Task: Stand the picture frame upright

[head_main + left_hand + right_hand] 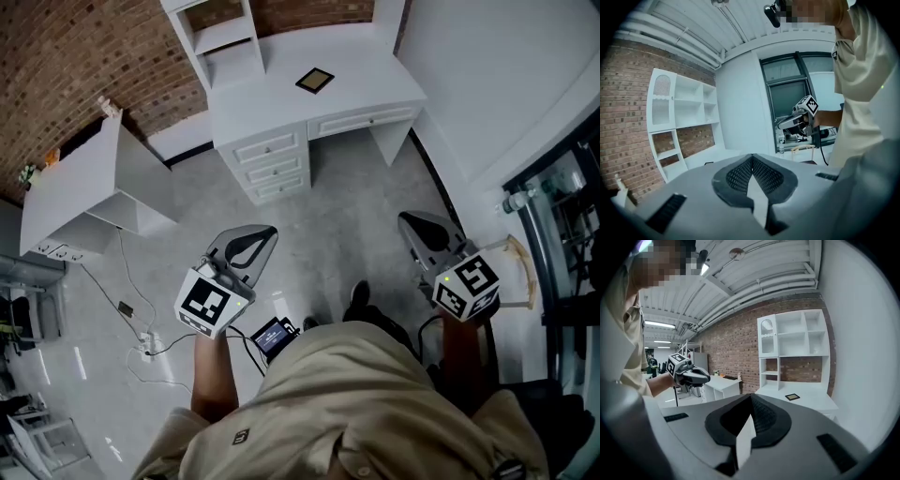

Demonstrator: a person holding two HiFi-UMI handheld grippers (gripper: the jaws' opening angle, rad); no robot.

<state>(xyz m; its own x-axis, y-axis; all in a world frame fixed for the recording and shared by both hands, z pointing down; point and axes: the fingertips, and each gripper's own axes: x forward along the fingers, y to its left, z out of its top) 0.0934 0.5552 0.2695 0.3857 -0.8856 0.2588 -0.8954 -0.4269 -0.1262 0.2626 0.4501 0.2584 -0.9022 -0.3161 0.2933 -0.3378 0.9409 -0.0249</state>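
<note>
The picture frame [315,80], dark with a tan inner panel, lies flat on the white desk [361,66] across the room. In the right gripper view the picture frame [792,397] shows small on the desk top [811,401]. My left gripper [251,246] hangs over the floor, far short of the desk; its jaws meet, nothing between them [752,159]. My right gripper [420,230] is held at the right, near the wall, also shut and empty [751,399]. Each gripper view shows the other gripper in mid-air.
The desk has drawers [272,159] and a white shelf unit [220,37] at its back left against a brick wall. A second white table [84,187] stands at the left. Cables [141,342] and a small screen device [275,336] lie by my feet. Glazing [562,216] runs along the right.
</note>
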